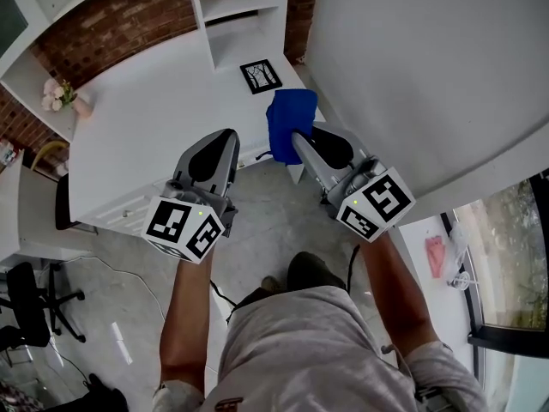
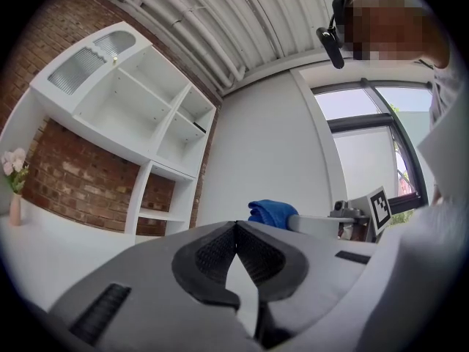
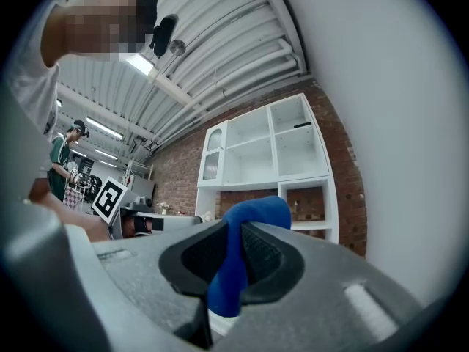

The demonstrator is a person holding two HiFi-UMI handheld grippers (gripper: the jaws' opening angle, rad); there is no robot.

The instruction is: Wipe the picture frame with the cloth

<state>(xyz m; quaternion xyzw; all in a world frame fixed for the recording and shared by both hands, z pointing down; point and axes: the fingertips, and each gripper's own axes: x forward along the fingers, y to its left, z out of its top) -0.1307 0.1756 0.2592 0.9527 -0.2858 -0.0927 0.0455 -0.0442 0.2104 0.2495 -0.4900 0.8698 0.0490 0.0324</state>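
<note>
On the desk, far right: the frame (image 1: 260,75) is small and dark-edged. It seems to lie flat on the white top, close to the foot of the shelves (image 1: 244,7).
Cloth (image 1: 292,117): blue and bunched, it is held just nearer than the frame and not on it. Whether it brushes the desk (image 1: 146,127) I cannot tell.
Right gripper (image 3: 236,229): its jaws are clamped on a fold of the cloth. The rest bulges past the tips and hangs below them.
Left gripper (image 2: 236,229): its jaws are closed tip to tip with nothing between them. It sits left of the right gripper, over the desk's near edge.
Flowers (image 1: 60,95): at the far left, well apart from the work.
Stage: judged to be the approach, with wiping not yet begun.
How the cloth handles: probably soft, light and limp. A pinch on one fold should hold, and the loose bulge at the tips makes the wiping pad.
How the frame handles: likely light and stiff with a breakable front. On a smooth top it may slide or tip under a push.
Where to hold: steady the frame by its rim or a corner with the left gripper, which would have to open first. Stay off the front so the cloth can cross it with light pressure.
</note>
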